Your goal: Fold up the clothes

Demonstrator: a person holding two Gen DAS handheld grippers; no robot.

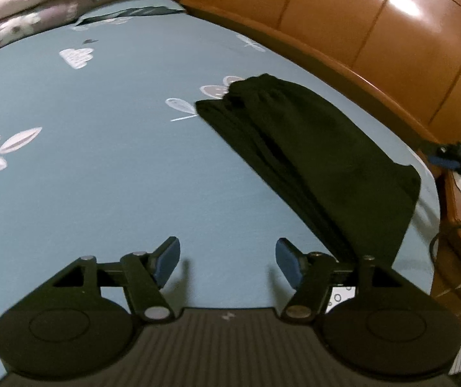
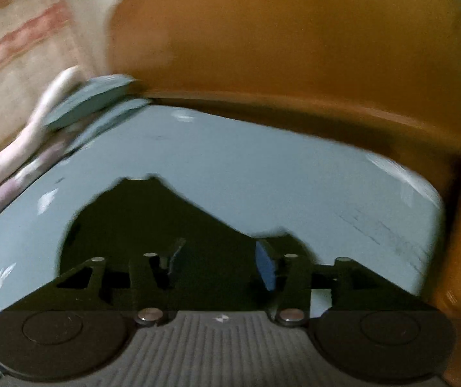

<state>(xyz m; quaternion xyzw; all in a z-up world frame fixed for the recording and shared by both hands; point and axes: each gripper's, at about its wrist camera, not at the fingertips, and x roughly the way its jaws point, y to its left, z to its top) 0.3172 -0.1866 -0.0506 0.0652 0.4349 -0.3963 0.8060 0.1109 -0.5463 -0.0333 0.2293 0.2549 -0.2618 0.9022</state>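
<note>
left wrist view is showing quilts and a wooden headboard edging the bed — black folded garment lying diagonally; left gripper and right gripper both gaping, empty.

Left tool: matte black linkage frame, two round black discs at the base, ribbed grey panel between them carrying a small white mark. Silver pivot screws at each link joint. Fingers faced with blue pads.

Right tool: same build; black links, round discs, ribbed grey centre panel with white mark, silver screws, blue pads. View motion-blurred.
</note>
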